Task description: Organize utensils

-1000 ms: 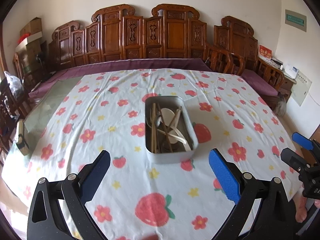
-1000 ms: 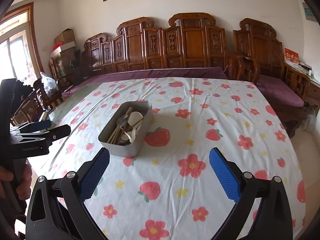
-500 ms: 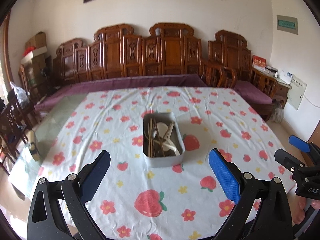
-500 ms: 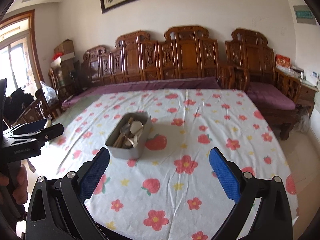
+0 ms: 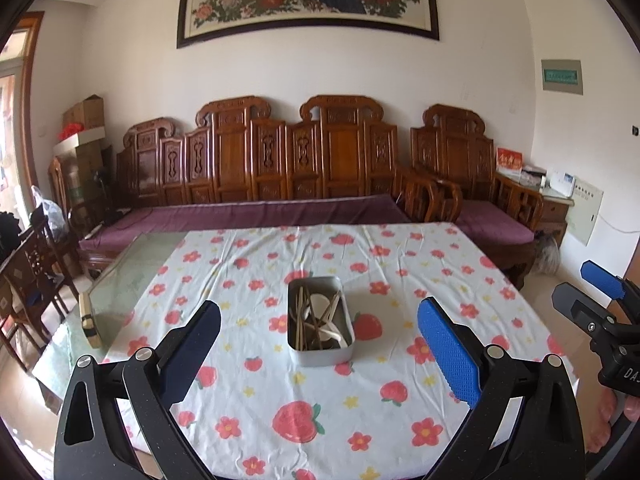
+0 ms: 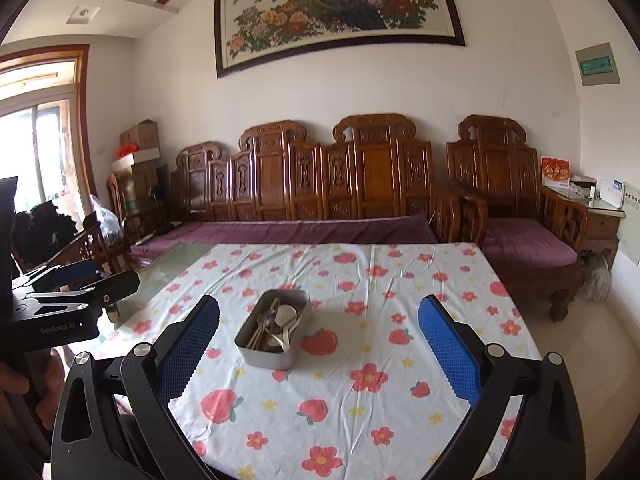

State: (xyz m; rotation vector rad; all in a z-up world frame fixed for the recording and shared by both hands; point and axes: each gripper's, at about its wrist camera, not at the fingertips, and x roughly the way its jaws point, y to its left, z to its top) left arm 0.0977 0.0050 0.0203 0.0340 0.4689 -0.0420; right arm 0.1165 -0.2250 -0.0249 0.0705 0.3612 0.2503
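Note:
A grey metal tin sits mid-table on the flowered cloth; it also shows in the right wrist view. It holds chopsticks and pale spoons, jumbled together. My left gripper is open and empty, held back from the tin near the table's front edge. My right gripper is open and empty, also well back from the tin. The right gripper also shows at the right edge of the left wrist view, and the left gripper at the left of the right wrist view.
The table carries a strawberry-and-flower cloth; its left end is bare glass with a small wooden block on it. A carved wooden sofa stands behind, chairs at the left, a side cabinet at the right.
Both grippers have pulled back and up from the table, so the tin looks smaller and farther. Both stay open and empty.

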